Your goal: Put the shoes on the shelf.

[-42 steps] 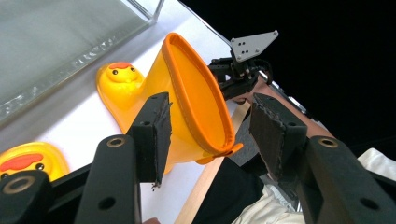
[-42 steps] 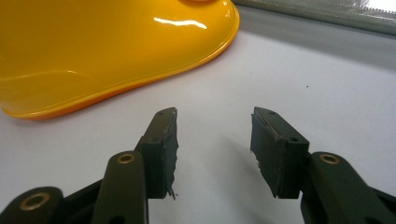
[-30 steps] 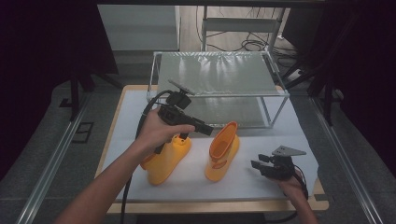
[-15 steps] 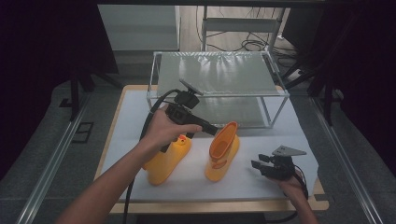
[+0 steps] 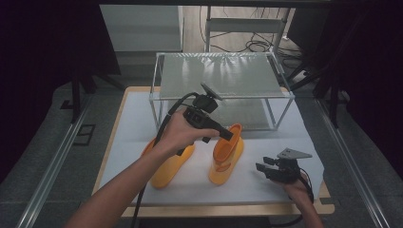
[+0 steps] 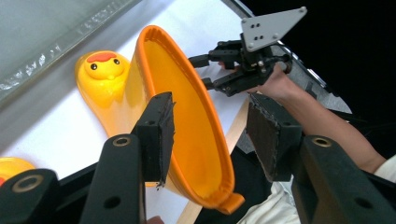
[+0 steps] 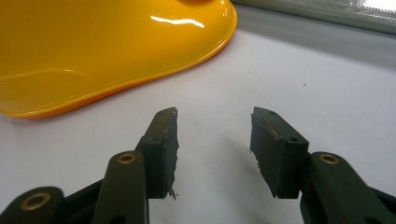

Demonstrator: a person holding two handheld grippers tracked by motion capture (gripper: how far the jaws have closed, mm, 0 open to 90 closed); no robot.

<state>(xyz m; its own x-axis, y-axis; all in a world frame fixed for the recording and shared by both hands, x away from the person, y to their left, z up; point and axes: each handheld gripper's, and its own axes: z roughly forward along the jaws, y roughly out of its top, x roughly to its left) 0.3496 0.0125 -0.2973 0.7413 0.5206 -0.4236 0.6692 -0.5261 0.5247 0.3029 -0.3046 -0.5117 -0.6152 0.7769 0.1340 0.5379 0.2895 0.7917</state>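
Two orange-yellow rubber boots stand on a white mat (image 5: 138, 118), the left boot (image 5: 168, 164) under my forearm and the right boot (image 5: 227, 154) beside it. My left gripper (image 5: 230, 134) hovers at the right boot's top opening. In the left gripper view its jaws (image 6: 212, 130) are open and straddle one side of the boot's rim (image 6: 187, 102) without pressing on it; a duck face (image 6: 105, 65) marks the toe. My right gripper (image 5: 261, 167) rests low on the mat at the front right. It is open (image 7: 215, 144) with nothing between its pads, and the boot's side (image 7: 93, 42) lies just ahead.
A metal-framed rack with a clear shelf (image 5: 223, 71) stands at the back of the mat, close behind the boots. The table's wooden front edge (image 5: 228, 209) runs just below my right hand. Dark floor and cables surround the table.
My left gripper has moved to the right, from above the left boot to the right boot's opening. The right gripper has stayed in place.
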